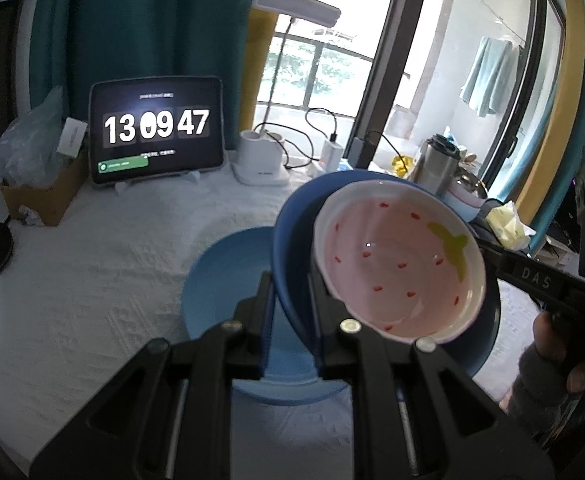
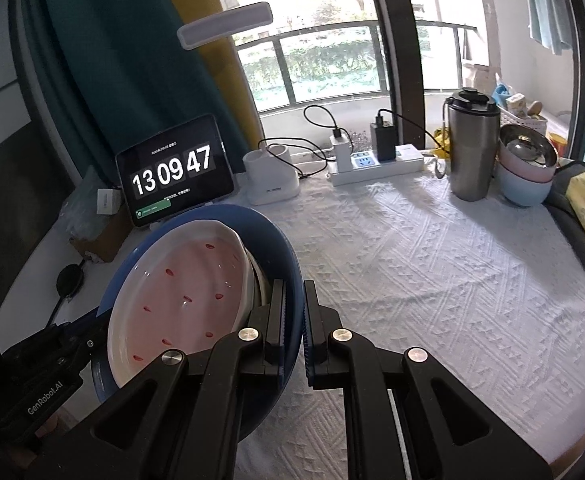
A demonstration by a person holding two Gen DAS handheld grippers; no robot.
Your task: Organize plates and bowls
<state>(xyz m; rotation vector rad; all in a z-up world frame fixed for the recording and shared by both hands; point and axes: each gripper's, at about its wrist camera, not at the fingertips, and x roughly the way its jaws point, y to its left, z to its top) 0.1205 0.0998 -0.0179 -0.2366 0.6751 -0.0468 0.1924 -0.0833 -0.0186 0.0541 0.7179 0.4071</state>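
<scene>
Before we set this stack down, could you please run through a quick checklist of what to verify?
1. Left hand-held gripper shut on dark blue bowl rim: ok.
2. Right hand-held gripper shut on opposite rim: ok.
3. Strawberry bowl nested inside: ok, though tilted.
4. Light blue plate below, bare: ok.
5. Stack centred over plate: cannot tell.

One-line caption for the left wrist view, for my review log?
Both tongs, left and right, grip the dark blue plate carrying a pink strawberry-pattern bowl above a light blue plate.
</scene>
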